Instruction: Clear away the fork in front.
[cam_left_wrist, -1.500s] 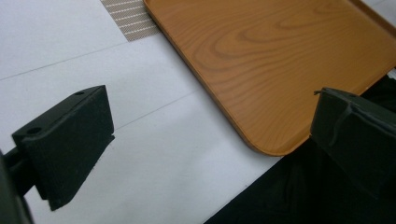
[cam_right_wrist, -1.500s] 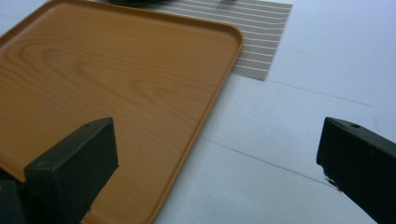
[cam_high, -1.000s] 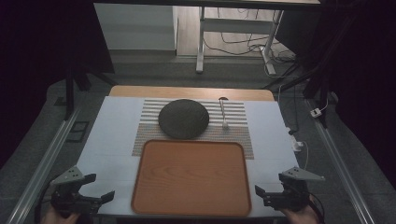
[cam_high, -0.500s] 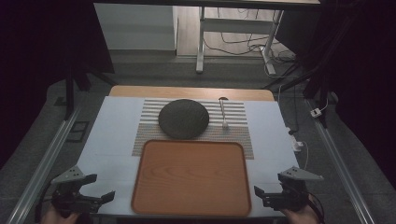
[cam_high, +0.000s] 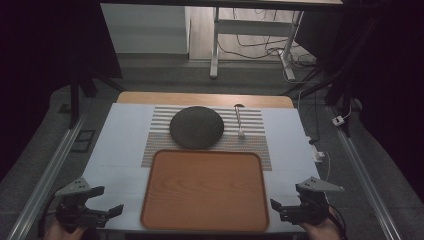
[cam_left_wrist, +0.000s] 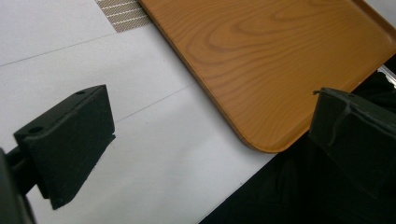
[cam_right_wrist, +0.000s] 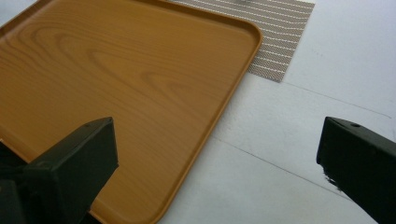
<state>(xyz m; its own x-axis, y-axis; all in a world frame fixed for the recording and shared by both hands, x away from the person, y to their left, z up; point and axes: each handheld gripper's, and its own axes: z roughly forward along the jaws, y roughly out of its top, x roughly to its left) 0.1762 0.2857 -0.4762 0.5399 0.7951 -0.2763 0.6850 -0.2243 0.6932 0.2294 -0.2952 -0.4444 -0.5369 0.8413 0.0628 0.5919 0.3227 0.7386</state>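
At the near edge of the worktop (cam_high: 125, 145), which is covered in a pale sheet, a wooden tray (cam_high: 202, 190) lies flat and empty, its long side running left to right. The left gripper (cam_high: 107, 210) hovers just beside the tray's near left corner, held by a hand (cam_high: 62, 231) that enters from the bottom of the high view; its jaws stand wide apart with nothing between them. In the left gripper view the rounded near corner of the tray (cam_left_wrist: 261, 70) sits between the two black jaws, closer to the right one, over the pale sheet and the dark drop past the worktop's edge. The right gripper (cam_high: 280, 209) mirrors it at the tray's near right corner, also spread wide and empty, with the person's other hand (cam_high: 320, 231) behind it. In the right gripper view the tray (cam_right_wrist: 116, 88) fills the left side and its right rim runs between the jaws. Beyond the tray lies a striped placemat (cam_high: 255, 132), the tray's far edge overlapping its near edge. On the mat rests a dark round plate (cam_high: 196, 127), and just to its right a spoon (cam_high: 239, 120) lies with its bowl pointing far, apart from the plate. Both are well apart from the two grippers.
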